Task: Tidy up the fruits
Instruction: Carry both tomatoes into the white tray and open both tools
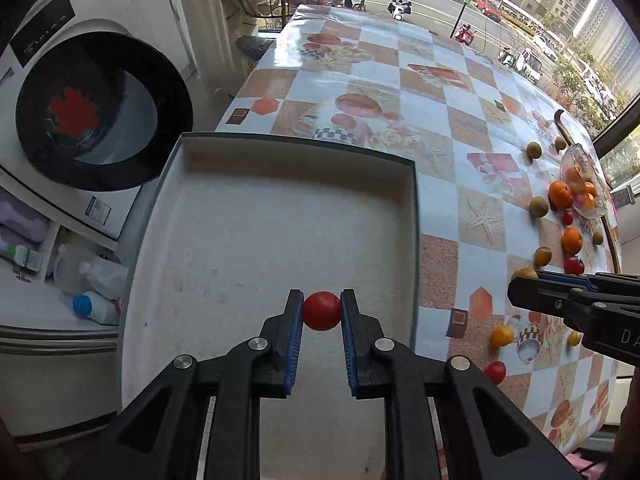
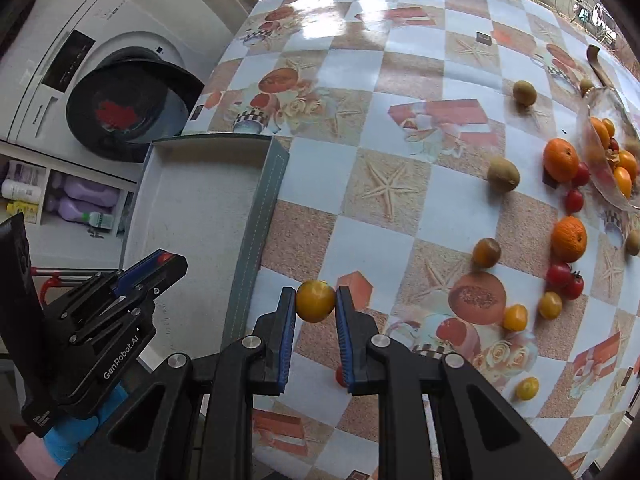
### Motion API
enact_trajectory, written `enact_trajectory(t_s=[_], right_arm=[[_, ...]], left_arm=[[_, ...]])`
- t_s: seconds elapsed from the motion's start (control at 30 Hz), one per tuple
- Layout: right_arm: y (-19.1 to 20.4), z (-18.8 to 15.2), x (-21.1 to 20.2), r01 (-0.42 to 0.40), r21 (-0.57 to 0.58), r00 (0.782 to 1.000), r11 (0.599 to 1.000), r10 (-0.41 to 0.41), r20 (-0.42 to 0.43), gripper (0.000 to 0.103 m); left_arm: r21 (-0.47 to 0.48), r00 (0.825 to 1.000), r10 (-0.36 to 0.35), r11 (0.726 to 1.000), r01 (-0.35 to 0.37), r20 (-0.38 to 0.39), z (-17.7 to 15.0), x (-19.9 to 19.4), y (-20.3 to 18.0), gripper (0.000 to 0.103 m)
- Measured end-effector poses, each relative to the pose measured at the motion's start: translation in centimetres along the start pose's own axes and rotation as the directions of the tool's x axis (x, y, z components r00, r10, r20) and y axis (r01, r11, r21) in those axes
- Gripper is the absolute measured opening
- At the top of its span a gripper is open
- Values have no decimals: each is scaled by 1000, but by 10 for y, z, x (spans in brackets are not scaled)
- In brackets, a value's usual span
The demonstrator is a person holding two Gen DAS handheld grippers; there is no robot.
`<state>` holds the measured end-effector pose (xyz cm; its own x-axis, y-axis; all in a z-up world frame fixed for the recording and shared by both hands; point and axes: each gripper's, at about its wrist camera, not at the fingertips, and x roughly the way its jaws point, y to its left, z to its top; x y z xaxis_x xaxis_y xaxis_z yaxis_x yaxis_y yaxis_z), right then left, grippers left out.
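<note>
**Two tomatoes held, the rest scattered**

A red cherry tomato [image 1: 322,311] hung above the white tray [image 1: 280,216]. A yellow cherry tomato [image 2: 315,301] hung beside the tray's rim. Oranges [image 2: 561,159], kiwis [image 2: 503,173] and tomatoes lay loose near a glass bowl [image 2: 604,148].

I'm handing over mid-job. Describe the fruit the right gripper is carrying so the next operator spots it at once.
Start at the white tray at the table's left edge. Just right of its grey-green wall, the right gripper clamps a yellow cherry tomato above the tablecloth. The other yellow ones lie loose; the left gripper pinches a red one.
</note>
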<state>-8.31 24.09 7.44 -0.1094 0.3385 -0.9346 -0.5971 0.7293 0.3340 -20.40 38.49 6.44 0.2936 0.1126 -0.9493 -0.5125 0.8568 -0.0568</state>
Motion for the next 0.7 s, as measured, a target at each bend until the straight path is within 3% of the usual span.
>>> enact_trajectory(t_s=[0.23,0.53,0.6,0.63,0.67,0.7], right_arm=[[52,41,48,-9,-71,1000,997,8,-24,21],[68,64,90,39,-94,996,995,-46,-75,23],[68,65,98,39,-88,994,995,-47,-97,23],[69,66,99,40,-86,994,996,-48,-97,23],[70,66,99,36,-86,994,996,-45,-98,25],[71,67,99,31,-89,994,996,-40,-101,27]], left_arm=[[-34,997,75,997,-75,-2,16,28,41,20],[-56,989,138,988,-141,-47,16,48,53,22],[-63,988,144,987,-148,-59,13,50,54,42],[-65,987,153,986,-156,-52,11,50,55,69],[-65,986,165,984,-167,-34,10,47,55,80],[-61,985,171,983,-172,-18,8,45,54,80]])
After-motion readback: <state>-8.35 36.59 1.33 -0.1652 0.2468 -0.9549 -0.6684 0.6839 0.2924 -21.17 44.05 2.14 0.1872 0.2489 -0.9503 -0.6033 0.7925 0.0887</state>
